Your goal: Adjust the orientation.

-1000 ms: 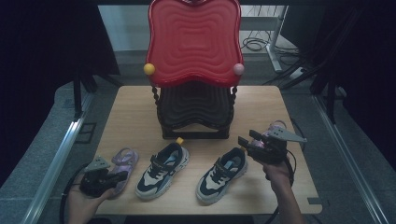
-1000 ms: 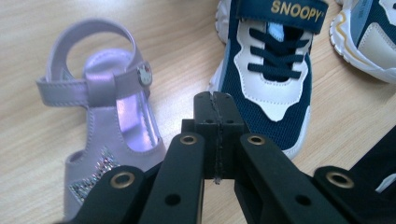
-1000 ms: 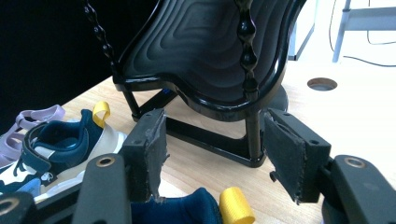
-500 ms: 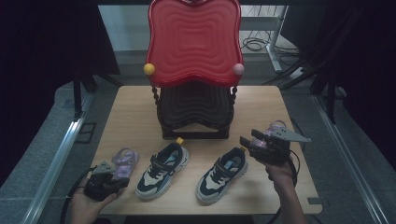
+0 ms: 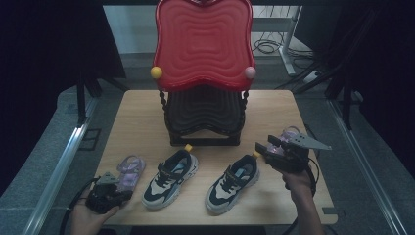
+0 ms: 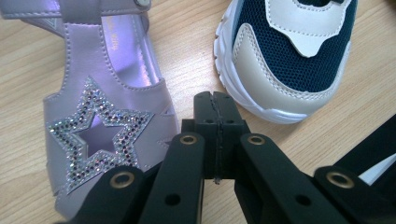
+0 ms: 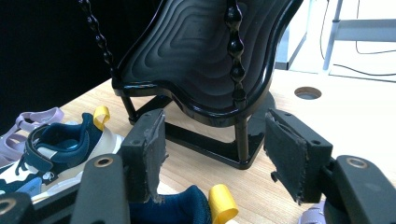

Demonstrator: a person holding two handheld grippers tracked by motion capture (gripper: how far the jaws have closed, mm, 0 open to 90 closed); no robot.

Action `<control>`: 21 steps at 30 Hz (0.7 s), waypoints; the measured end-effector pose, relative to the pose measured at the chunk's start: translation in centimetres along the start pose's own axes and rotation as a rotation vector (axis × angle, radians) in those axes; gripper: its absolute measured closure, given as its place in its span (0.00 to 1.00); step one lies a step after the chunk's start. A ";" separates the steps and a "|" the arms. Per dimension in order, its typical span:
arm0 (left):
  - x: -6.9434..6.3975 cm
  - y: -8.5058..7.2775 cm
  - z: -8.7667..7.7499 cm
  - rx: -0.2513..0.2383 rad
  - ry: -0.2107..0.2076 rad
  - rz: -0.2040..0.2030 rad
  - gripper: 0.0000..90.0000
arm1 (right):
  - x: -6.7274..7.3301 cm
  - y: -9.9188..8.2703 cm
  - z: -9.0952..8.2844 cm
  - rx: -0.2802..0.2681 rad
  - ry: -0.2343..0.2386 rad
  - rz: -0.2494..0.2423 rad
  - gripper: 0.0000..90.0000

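**Gripper positions relative to the two-tier rack**

While positioned in front of the two-tier rack (image 5: 203, 105), toward its left: left gripper (image 5: 108, 191) with jaws pressed together, nothing between them, tips just beside the toe of the purple star sandal (image 6: 100, 126). Near that sandal, closer to the rack's centre line: left sneaker (image 5: 171, 177). In front of the rack, toward its right: right gripper (image 5: 264, 149) with jaws spread apart, empty, above the heel of the right sneaker (image 5: 233, 182).
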State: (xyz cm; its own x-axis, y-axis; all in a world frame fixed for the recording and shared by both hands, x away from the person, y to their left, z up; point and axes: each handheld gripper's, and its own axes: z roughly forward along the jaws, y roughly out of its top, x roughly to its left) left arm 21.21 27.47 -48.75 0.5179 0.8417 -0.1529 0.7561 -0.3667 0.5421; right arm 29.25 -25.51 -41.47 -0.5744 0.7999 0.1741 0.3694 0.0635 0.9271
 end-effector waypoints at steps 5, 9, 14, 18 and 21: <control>-0.1 0.1 0.2 0.034 0.006 0.016 1.00 | 0.0 0.0 -0.2 0.002 -0.017 -0.011 0.43; 0.0 -0.1 1.2 0.082 0.008 0.022 1.00 | 0.1 0.0 -0.1 0.006 -0.022 -0.017 0.43; 0.6 -0.5 1.7 0.095 0.025 0.006 1.00 | 0.2 -0.1 0.1 0.014 -0.017 -0.019 0.43; 0.7 -0.5 1.6 0.092 0.022 0.000 1.00 | 0.3 -0.1 0.2 0.015 -0.013 -0.021 0.43; 1.0 -0.5 1.6 0.097 0.020 -0.009 1.00 | 0.3 -0.1 0.3 0.016 -0.011 -0.024 0.43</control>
State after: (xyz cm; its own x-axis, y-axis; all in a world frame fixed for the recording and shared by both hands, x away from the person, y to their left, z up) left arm 21.99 27.82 -50.51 0.5036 0.8525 -0.1404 0.7964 -0.3950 0.4579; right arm 29.21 -25.10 -41.64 -0.5750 0.8047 0.1478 0.3674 0.0925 0.9255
